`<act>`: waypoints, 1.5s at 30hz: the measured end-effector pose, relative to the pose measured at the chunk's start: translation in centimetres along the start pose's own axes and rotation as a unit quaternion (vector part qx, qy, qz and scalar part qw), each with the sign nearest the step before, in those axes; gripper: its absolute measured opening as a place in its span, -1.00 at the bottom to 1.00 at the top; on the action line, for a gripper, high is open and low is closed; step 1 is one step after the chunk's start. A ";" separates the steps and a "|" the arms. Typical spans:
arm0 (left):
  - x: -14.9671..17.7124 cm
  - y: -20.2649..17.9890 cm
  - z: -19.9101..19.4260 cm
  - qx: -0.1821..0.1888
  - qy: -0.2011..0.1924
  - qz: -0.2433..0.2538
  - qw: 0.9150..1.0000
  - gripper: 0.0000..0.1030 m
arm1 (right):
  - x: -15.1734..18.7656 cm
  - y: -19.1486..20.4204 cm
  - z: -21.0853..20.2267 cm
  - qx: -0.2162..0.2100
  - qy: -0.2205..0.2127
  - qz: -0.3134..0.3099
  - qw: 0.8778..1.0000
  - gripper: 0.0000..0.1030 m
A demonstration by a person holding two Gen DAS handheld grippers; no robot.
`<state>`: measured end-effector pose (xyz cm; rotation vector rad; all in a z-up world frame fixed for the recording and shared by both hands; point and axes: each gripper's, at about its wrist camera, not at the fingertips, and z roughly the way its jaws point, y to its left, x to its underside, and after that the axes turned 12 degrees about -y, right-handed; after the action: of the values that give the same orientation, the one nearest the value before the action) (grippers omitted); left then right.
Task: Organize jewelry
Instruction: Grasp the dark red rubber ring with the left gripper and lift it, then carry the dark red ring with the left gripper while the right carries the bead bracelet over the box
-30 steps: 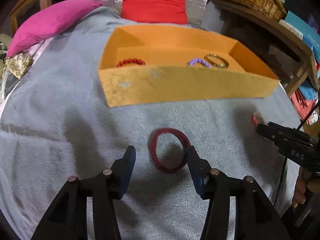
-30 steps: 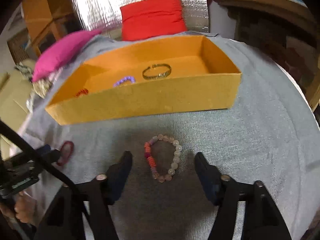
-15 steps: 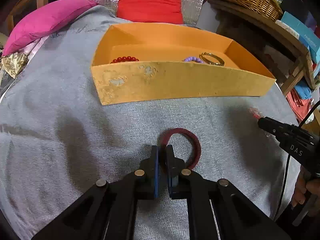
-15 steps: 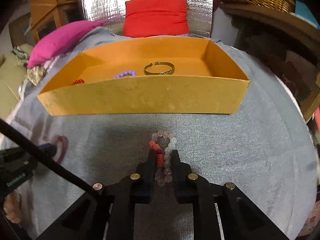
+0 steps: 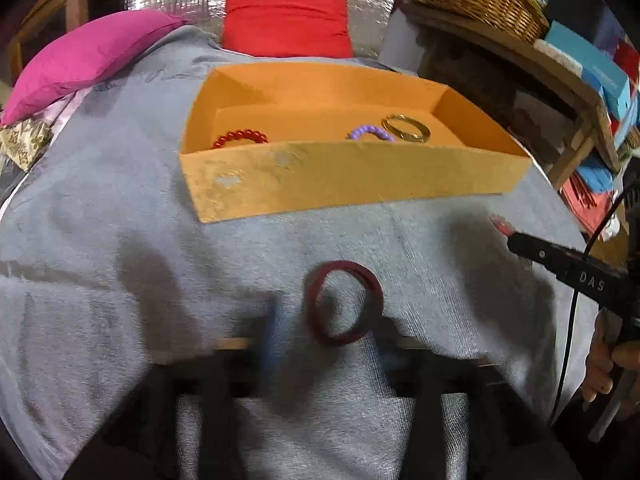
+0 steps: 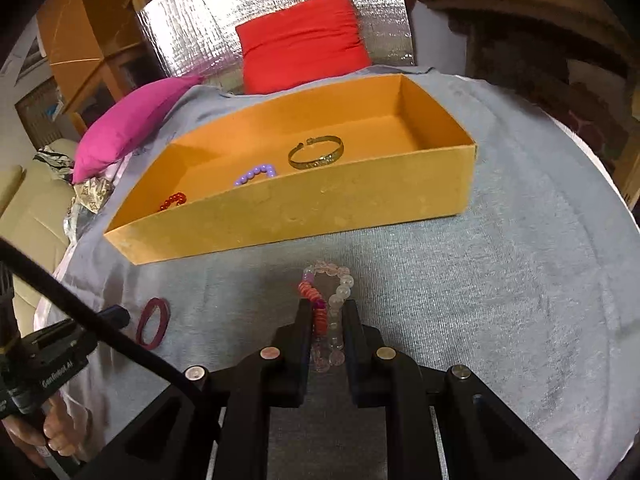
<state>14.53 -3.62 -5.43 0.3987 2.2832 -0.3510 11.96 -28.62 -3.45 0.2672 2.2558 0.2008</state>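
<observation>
- While the left tongs (image 5: 324, 344) are opening, their fingers show only as blurred streaks, so the exact gap is hard to read; they appear to stand on either side of the dark red ring bracelet (image 5: 344, 304) without pressing on it.
- That bracelet lies flat on the grey cloth (image 5: 120, 280) in front of the orange box (image 5: 352, 184). It also shows in the right wrist view (image 6: 153, 322), just beside the tip of the left tongs.
- Right tongs (image 6: 327, 320): clenched on the mixed bead bracelet (image 6: 326, 300). The clear and orange-red beads are squeezed into a narrow loop between the fingers, and the far end of the loop sticks out toward the box. Whether the loop rests on the cloth or hangs above it cannot be told.
- Orange box contents, left to right: a red bead bracelet (image 5: 239, 138), a purple bead bracelet (image 5: 370, 134) and a gold bangle (image 5: 406, 128), all on the floor of the box near its front wall.
- Behind the box: a red cushion (image 5: 286, 16) and a pink cushion (image 5: 88, 60).
- A hand (image 5: 612, 364) grips the handle of the right tongs at the right edge of the left wrist view.
</observation>
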 end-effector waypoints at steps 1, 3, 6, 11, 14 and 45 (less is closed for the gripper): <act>0.1 -0.4 0.0 -0.005 -0.005 0.006 1.000 0.37 | 0.0 0.1 0.1 0.000 0.001 -0.001 1.000 -0.70; 0.1 -1.2 0.4 -0.001 -0.004 0.023 1.000 0.37 | 0.1 0.2 0.1 -0.003 0.002 -0.003 1.000 -0.69; 0.2 -1.4 1.6 -0.020 0.004 0.031 0.999 0.37 | 0.1 0.3 0.2 -0.002 0.003 -0.005 1.000 -0.69; 0.3 -0.7 2.7 -0.036 0.000 0.019 0.999 -0.29 | 0.2 -0.2 0.4 0.001 0.011 0.002 1.000 -0.69; 0.2 -0.4 2.5 -0.026 0.000 0.009 1.000 -0.83 | 0.1 -0.2 0.2 0.001 0.007 0.003 1.000 -0.69; -2.8 0.1 -4.1 -0.059 -0.086 -0.012 0.994 -0.84 | -0.5 4.2 -2.5 -0.081 -0.075 -0.028 0.993 -0.69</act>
<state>13.67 -2.49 -0.65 0.2698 2.1295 -0.2502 10.90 -24.88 -0.52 0.1274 2.0825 0.3223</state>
